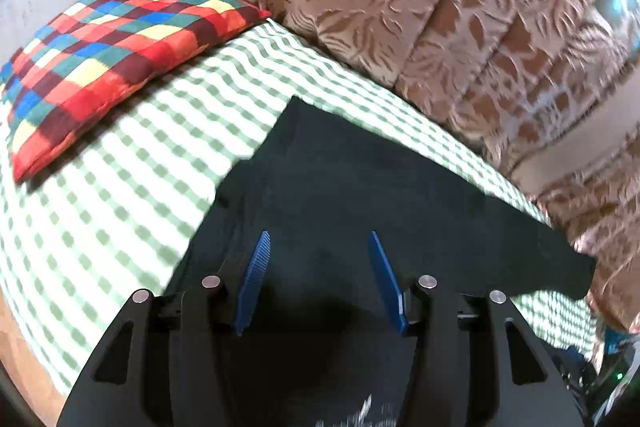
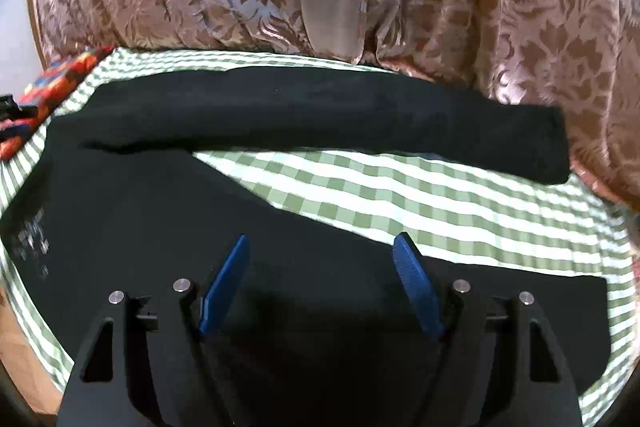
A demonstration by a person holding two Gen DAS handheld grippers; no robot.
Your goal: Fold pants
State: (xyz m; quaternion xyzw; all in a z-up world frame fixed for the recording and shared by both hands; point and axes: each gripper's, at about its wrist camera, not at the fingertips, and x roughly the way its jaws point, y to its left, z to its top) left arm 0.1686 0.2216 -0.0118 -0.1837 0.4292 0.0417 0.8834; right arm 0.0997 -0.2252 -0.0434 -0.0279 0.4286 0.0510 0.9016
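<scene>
Black pants lie spread on a green-and-white checked sheet, with the two legs splayed apart toward the right. One leg lies along the far edge by the curtain, the other runs under my right gripper. My right gripper is open and empty, just above the near leg. In the left wrist view the pants fill the lower middle. My left gripper is open and empty, hovering over the black cloth.
A multicoloured checked pillow lies on the sheet at the left. A brown floral curtain hangs along the far edge of the sheet, also filling the top of the right wrist view.
</scene>
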